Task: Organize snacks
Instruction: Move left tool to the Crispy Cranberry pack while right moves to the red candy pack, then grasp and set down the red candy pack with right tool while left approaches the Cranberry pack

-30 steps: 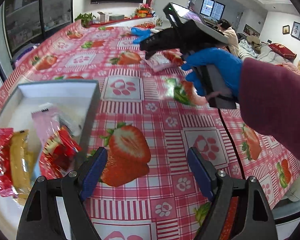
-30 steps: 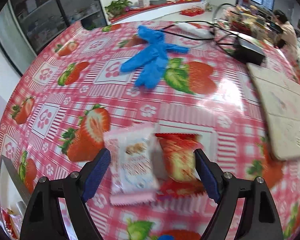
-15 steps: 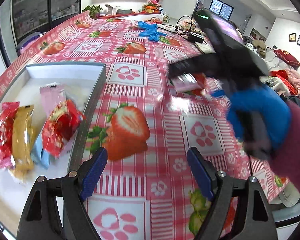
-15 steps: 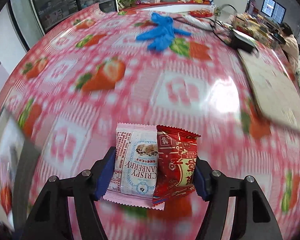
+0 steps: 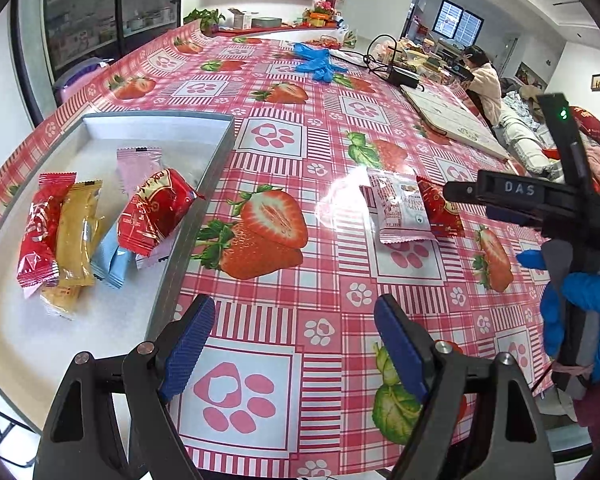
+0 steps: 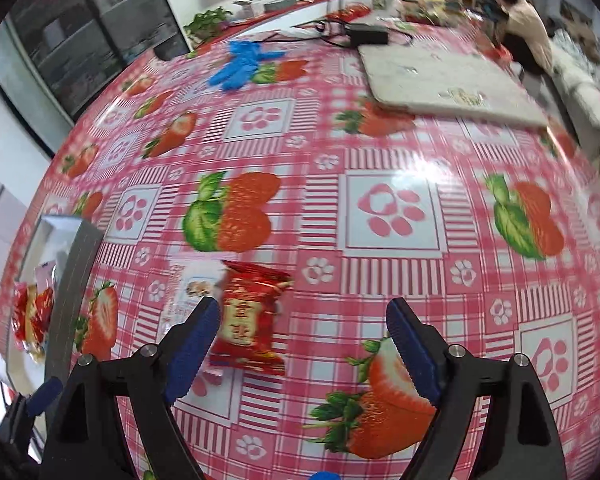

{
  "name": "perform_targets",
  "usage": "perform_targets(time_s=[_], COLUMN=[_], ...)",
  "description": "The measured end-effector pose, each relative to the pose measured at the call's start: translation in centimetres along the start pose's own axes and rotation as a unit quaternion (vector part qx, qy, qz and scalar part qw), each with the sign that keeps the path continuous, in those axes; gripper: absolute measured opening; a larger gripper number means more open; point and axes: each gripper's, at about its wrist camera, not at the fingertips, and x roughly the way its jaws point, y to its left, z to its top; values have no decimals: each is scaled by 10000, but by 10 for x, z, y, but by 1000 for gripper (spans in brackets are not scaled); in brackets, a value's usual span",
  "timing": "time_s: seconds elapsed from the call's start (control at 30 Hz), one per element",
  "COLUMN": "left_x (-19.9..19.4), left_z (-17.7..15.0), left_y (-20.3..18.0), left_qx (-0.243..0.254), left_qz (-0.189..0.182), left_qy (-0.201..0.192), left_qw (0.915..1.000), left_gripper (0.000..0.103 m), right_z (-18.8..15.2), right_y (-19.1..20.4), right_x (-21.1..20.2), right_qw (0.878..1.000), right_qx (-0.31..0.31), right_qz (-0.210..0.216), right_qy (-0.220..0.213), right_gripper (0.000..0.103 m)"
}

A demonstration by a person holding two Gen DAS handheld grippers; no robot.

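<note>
Done: five or six wrapped snacks lie in the shallow white tray with grey rim (image 5: 204, 176), at 9 o'clock in the left wrist view; among them are a red foil packet (image 5: 154, 212), a yellow bar (image 5: 76, 232), a pale blue packet (image 5: 112, 256) and a pink packet (image 5: 138, 168).
Left to do: two snacks are outside the tray, on the table with the pink strawberry-print cloth (image 5: 320, 120); a white cranberry crisp packet (image 5: 398, 208) and a small red foil snack packet (image 5: 440, 210), which touch each other side by side. I judge the task a good part done, with these two still to move.
Right gripper (image 6: 304, 344): jaws wide, holding nothing; the red packet (image 6: 248, 320) lies just ahead of its left blue pad (image 6: 190, 344), toward 10 o'clock, off centre.
Left gripper (image 5: 292, 340): jaws wide, empty, above bare cloth, near the tray's rim.
Only in left view: the tray contents in full, and the right tool's black body beside the two packets at 3 o'clock.
Only in right view: the white packet (image 6: 190, 288) is partly hidden behind the pad; the tray (image 6: 72, 280) is only a sliver at 9 o'clock.
</note>
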Motion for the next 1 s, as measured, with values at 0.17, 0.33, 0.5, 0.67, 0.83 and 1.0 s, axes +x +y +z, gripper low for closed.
perform_targets(time_s=[0.17, 0.33, 0.5, 0.67, 0.83, 1.0], left_x=[0, 6, 32, 64, 90, 107], left_z=[4, 23, 49, 70, 78, 81], left_y=[-3, -17, -46, -69, -78, -88], left_qx=[35, 202, 326, 166, 76, 271], left_qz=[102, 15, -237, -322, -110, 234], left_qy=[44, 85, 199, 248, 381, 337], left_qw=[9999, 9998, 9990, 9990, 9992, 9988], left_gripper=[85, 85, 85, 85, 85, 85], right_z=[3, 2, -10, -32, -38, -34], right_y=[13, 11, -29, -61, -69, -68], right_x=[19, 20, 5, -15, -24, -13], right_qw=[9995, 9991, 9997, 9993, 9978, 9984], right_qx=[-242, -388, -201, -251, -349, -260], right_qz=[130, 118, -152, -264, -492, -416], right_qy=[156, 89, 38, -2, -285, -265], right_gripper=[71, 28, 28, 30, 88, 88])
